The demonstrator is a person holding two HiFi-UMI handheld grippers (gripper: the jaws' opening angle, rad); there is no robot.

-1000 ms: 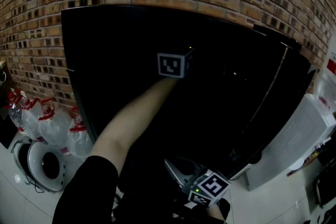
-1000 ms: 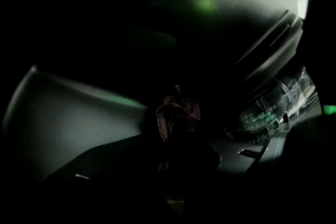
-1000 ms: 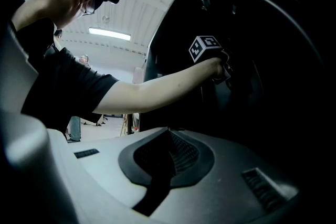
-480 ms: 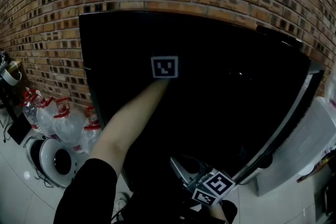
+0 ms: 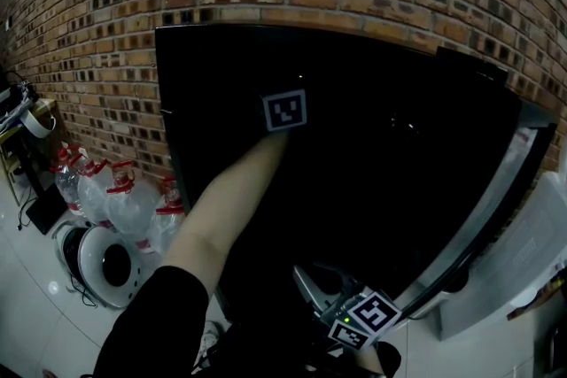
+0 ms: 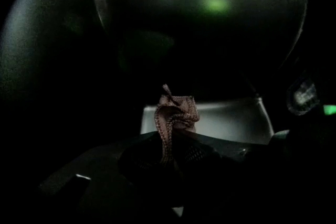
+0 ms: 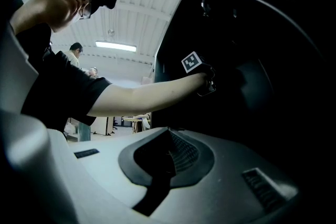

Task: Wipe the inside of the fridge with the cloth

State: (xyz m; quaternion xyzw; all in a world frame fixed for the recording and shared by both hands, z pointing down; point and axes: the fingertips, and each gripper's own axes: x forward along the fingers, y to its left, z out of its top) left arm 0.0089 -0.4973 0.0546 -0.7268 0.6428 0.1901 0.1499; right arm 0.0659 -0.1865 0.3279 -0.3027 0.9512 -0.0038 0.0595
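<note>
Between left gripper (image 6: 171, 140) jaws: cloth (image 6: 175, 113), unseen in head view.

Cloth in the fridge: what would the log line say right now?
left hand-held gripper: shut on cloth | place: inside dark fridge | right hand-held gripper: shut, empty, low in front

Glossy white tiled floor (image 5: 27, 314), things standing at its left side.
A tall black fridge (image 5: 372, 84) stands on it; clear plastic water jugs with red caps (image 5: 124, 199) cluster just beside it, a round white appliance with a dark centre (image 5: 89, 252) near them.
</note>
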